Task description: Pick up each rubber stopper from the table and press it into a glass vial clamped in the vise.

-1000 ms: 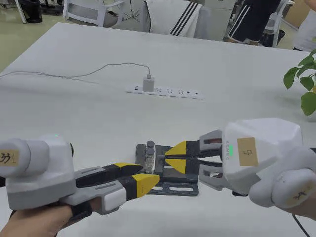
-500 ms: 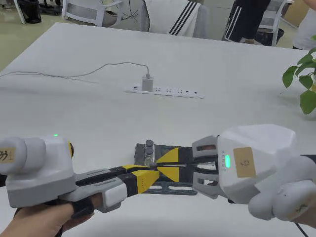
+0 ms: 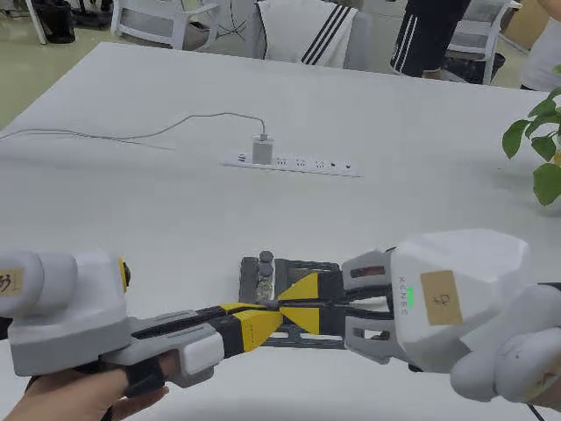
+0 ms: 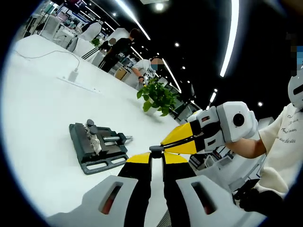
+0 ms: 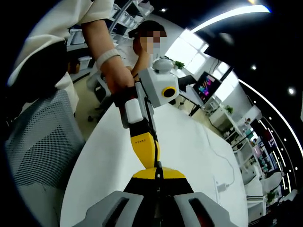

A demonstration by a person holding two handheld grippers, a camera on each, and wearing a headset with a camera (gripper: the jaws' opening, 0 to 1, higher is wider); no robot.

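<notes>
White surface (image 3: 175, 202) is seen bearing a power strip (image 3: 294, 162) toward the far side and a dark vise (image 3: 250, 267) near the person, with a glass vial (image 3: 263, 282) clamped upright in it. Just in front of the vise, a small dark rubber stopper (image 4: 156, 149) is held off the surface. It is pinched at the tips of the left tongs (image 4: 156, 158), which are nearly pressed together. The right tongs (image 5: 158, 172) are closed on the same stopper from the opposite side, tip to tip.

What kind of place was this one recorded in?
Probably an open-plan office or lab space: a large white table with a power strip, a potted plant, and ceiling light strips.
</notes>
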